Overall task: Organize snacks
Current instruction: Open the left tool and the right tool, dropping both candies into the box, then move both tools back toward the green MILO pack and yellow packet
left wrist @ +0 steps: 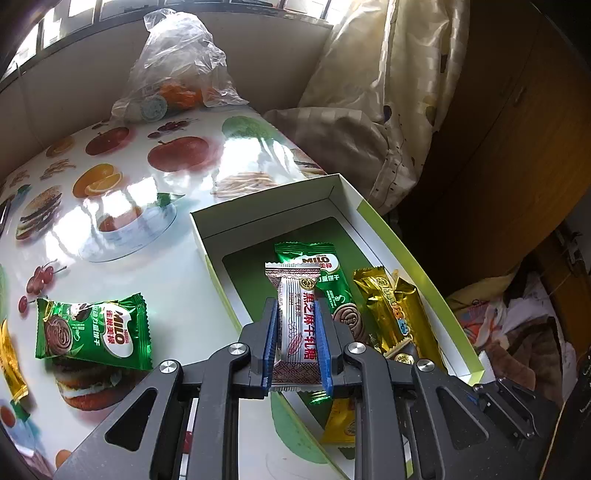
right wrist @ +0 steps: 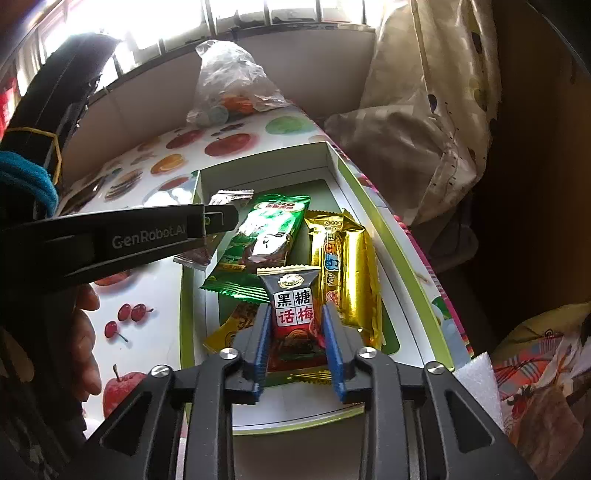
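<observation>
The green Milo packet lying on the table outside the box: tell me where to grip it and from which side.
Grip the green Milo packet across its short width at the puffy middle, coming straight down from above. It lies flat on the table with bare surface around it, so fingers can straddle it; the crimped ends are thin and slippery. Both the left gripper and right gripper already hold candies, so one must release first.

Blown-out window (right wrist: pixel 280 14) backlight, table (left wrist: pixel 122 206) glare, perhaps soft fisheye edges.
</observation>
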Demonstrator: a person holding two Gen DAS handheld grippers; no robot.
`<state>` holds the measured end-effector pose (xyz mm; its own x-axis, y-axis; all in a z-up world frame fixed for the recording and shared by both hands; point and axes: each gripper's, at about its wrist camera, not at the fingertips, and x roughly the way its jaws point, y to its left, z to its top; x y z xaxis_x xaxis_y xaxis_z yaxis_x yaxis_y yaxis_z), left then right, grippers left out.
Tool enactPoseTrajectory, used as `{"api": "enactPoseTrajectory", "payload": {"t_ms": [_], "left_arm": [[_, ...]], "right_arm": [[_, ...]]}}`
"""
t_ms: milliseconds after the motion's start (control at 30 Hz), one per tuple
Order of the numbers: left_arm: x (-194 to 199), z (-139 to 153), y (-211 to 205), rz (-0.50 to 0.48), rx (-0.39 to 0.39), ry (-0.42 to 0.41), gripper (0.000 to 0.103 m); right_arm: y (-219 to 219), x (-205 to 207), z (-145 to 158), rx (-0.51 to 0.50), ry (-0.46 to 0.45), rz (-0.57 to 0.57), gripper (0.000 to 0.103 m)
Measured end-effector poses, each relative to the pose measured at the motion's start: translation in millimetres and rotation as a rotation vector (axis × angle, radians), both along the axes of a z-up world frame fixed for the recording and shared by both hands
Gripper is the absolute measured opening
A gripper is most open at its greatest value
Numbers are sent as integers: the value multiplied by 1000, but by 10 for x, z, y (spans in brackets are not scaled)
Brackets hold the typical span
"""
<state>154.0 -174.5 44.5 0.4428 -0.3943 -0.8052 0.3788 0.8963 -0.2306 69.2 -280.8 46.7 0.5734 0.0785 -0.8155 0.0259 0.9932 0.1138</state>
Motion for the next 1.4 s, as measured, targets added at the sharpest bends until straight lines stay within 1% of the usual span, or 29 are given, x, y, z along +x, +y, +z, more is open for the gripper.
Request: {"api": "enactPoseTrajectory", "payload": {"t_ms": [133,333,367,467,700,767,900,1033,1100,1300,1400], "left_arm": [[0,-18,9,8,11,3,22],[-32,44,31,8,2,-12,23],[-35,53,35,8,2,-14,24],[-60,81,62,13,-2,-20,37],[-111,135,130,25,0,-35,37],[-142,163,142,29,13,-53,37],[-194,213,197,36,1,-63,37],[-251,245,259,53,8,-73,37],[-293,278,281,59,23,-99,37],[-354,328,452,97,15,-115,37],[-412,371,522,116,34,-152,37]], "right_arm": [[-28,2,-3,12,0,-12,34],[-20,-14,25,10,-18,-17,45],[-21,-17,28,11,-20,-18,46],[-18,-22,36,12,-23,-20,48],[11,-47,68,9,-34,-25,50],[23,-51,76,9,-36,-26,50],[40,-64,98,3,-42,-31,51],[63,-82,127,-5,-54,-36,51],[68,-83,138,-5,-58,-36,51],[111,-85,189,-13,-77,-31,51],[158,-86,226,-16,-90,-18,51]]}}
